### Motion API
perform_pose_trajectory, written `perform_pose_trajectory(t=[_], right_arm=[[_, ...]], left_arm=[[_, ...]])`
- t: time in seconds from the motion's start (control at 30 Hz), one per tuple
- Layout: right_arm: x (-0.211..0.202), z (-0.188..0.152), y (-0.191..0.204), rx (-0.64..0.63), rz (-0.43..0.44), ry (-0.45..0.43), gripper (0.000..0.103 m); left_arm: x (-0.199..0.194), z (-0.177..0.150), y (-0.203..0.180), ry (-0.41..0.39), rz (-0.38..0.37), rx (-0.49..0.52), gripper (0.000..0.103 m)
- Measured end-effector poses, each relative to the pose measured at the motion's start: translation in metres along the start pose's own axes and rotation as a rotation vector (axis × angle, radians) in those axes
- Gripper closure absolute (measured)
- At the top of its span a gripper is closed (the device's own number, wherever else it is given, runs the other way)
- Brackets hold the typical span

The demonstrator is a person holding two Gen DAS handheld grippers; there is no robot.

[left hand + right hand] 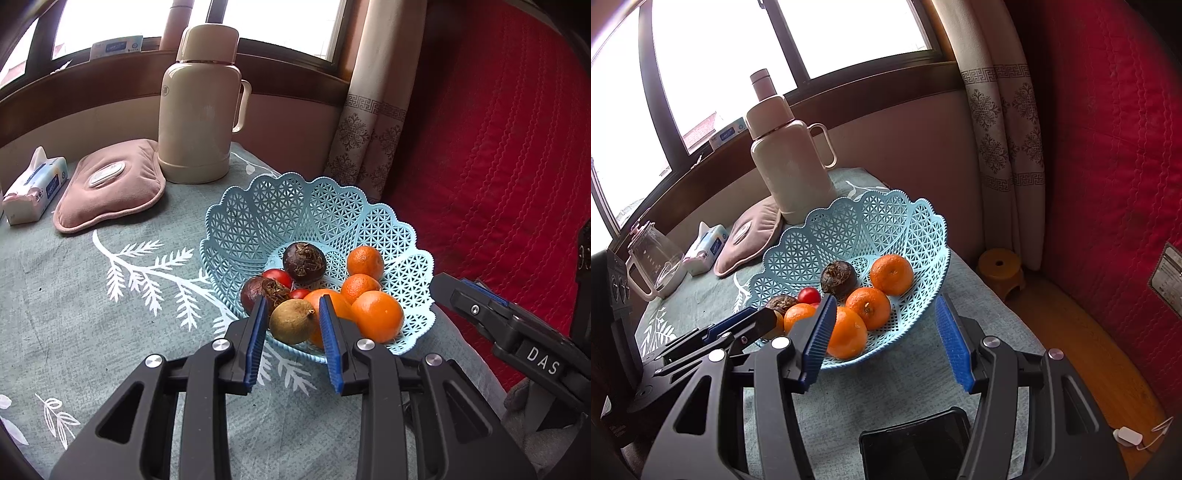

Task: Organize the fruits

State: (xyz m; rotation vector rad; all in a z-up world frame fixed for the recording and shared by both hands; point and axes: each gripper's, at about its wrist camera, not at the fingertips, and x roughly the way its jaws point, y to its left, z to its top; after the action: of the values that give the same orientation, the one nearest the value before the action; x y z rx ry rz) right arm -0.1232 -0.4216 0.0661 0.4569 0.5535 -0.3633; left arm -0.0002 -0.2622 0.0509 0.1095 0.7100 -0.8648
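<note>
The left claw (293, 317) is clamped on a round brownish-green fruit (292, 320) just above the near rim of the pale blue lattice plastic basket (266, 206), likely to add it. The right claw (886, 325) waits apart, empty, at the worktop's right edge.

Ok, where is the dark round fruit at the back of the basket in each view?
Left wrist: dark fruit at centre, deep in the blue basket.
Right wrist: dark fruit left of centre, against the basket's back wall.
Shared landmark: cream thermos, standing behind the basket.
</note>
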Motion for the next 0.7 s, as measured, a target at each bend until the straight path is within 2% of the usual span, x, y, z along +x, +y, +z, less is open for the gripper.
perform_pose_trajectory(t=[0.3,0.7], right_arm=[[0.000,-0.001,0.001,-0.002,0.001,0.001,0.045],[-0.002,-0.004,0.011,-0.020,0.013,0.004,0.045]], left_arm=[[-0.009,-0.003,-0.007,-0.021,0.011,0.029,0.074],[-0.020,-0.008,-0.006,-0.050,0.065,0.040,0.072]])
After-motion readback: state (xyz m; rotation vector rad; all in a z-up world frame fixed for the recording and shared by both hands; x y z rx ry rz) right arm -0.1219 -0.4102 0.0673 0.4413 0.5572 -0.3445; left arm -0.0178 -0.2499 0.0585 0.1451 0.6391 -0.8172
